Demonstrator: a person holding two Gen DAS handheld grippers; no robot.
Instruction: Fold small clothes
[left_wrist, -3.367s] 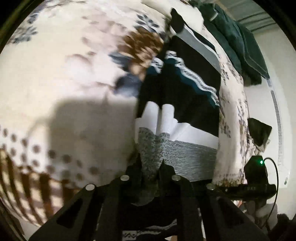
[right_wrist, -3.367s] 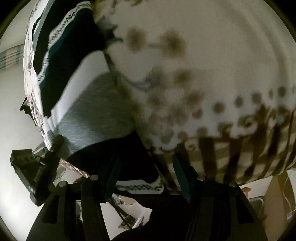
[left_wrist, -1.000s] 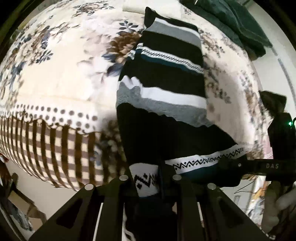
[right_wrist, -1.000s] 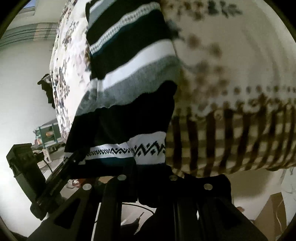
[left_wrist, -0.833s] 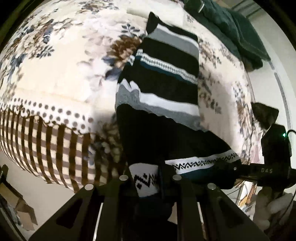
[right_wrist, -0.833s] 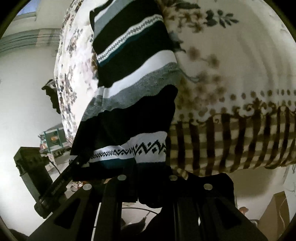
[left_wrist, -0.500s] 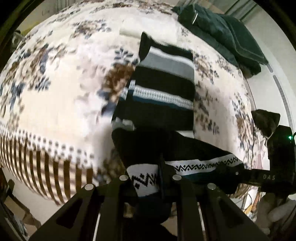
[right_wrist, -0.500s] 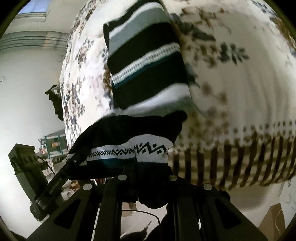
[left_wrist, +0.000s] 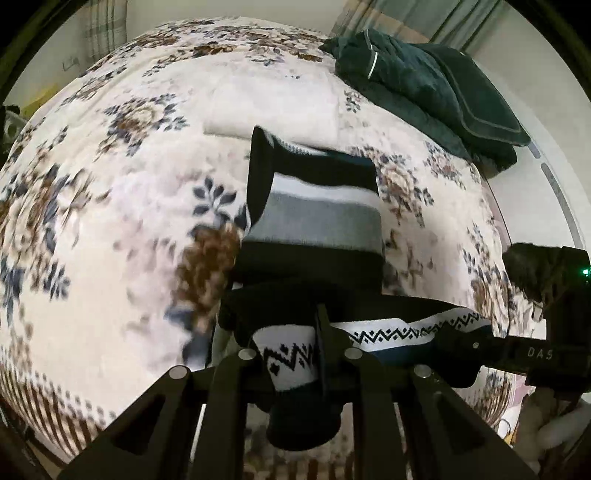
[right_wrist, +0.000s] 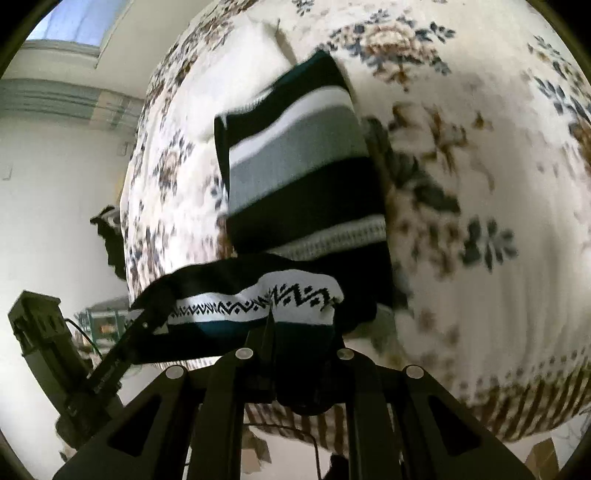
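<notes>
A black, white and grey striped knit garment (left_wrist: 314, 225) lies on the floral blanket (left_wrist: 110, 177), its far part flat. My left gripper (left_wrist: 299, 354) is shut on the near hem with the zigzag band (left_wrist: 406, 330), lifted above the flat part. My right gripper (right_wrist: 291, 332) is shut on the same hem (right_wrist: 295, 295), seen in the right wrist view. The other gripper shows at each view's side, right gripper (left_wrist: 524, 354) and left gripper (right_wrist: 110, 365). The hem is stretched between them over the striped part (right_wrist: 295, 155).
A dark green folded garment pile (left_wrist: 424, 85) lies at the far right of the blanket. A folded white cloth (left_wrist: 277, 107) lies just beyond the striped garment. The blanket's brown checked border (right_wrist: 517, 406) hangs over the near edge.
Both grippers have carried the hem up from below the bed edge and forward over the garment. The lower half now doubles over the flat striped part.
</notes>
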